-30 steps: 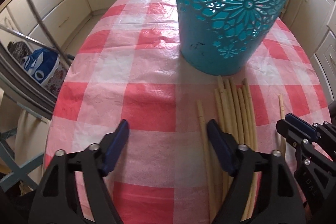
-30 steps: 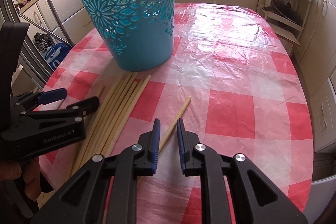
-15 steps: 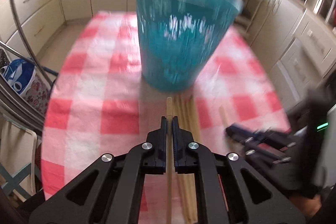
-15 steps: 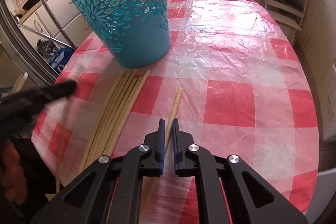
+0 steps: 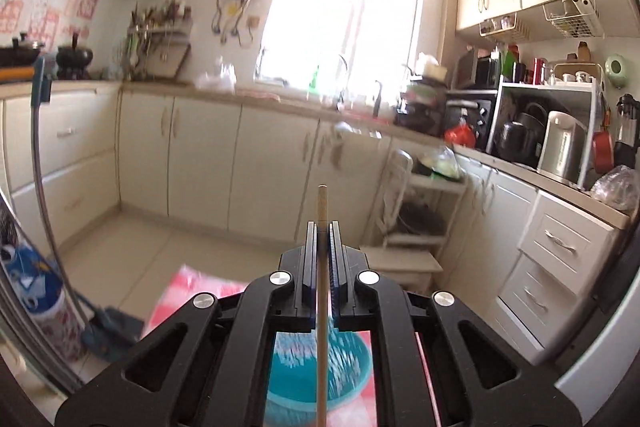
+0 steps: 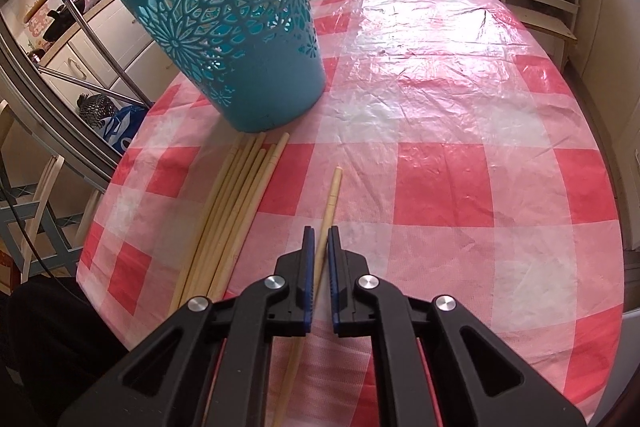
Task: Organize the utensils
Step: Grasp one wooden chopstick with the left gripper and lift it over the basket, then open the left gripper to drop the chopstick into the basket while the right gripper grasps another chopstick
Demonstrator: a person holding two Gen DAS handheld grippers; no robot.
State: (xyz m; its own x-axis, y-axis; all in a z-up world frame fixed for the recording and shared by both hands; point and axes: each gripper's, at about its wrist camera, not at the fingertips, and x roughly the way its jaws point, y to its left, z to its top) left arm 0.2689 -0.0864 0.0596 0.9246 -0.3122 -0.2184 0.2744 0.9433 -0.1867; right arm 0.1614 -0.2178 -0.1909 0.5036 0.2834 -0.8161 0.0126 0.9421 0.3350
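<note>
Kitchen cabinets (image 5: 276,163) and a bright window (image 5: 344,19) fill the background of the left wrist view, with a kettle (image 5: 560,147) and other appliances seen on the counter (image 5: 540,175) at right. The left gripper (image 5: 322,227) is raised well above the surface and is closed on a single chopstick (image 5: 322,203), which is held upright between the blue pads, its blunt end projecting past the fingertips. Below the gripper frame, the open mouth of the teal basket (image 5: 344,359) is seen blurred, with the lower length of the chopstick crossing it; whether the lower tip has entered the basket cannot be told.

In the right wrist view, a round surface covered by a red-and-white checked tablecloth (image 6: 440,163) is shown. The teal basket (image 6: 232,27), cut with flower openings, stands upright toward the far left of the surface. A bundle of chopsticks (image 6: 236,211) lies side by side just in front of its base, extending toward the near edge. A lone chopstick (image 6: 330,203) lies apart, to the right of the bundle. The right gripper (image 6: 318,233) is positioned low over this lone chopstick, with the jaws narrowly parted on either side of it and a small gap visible at each pad, so that no grip is shown.
</note>
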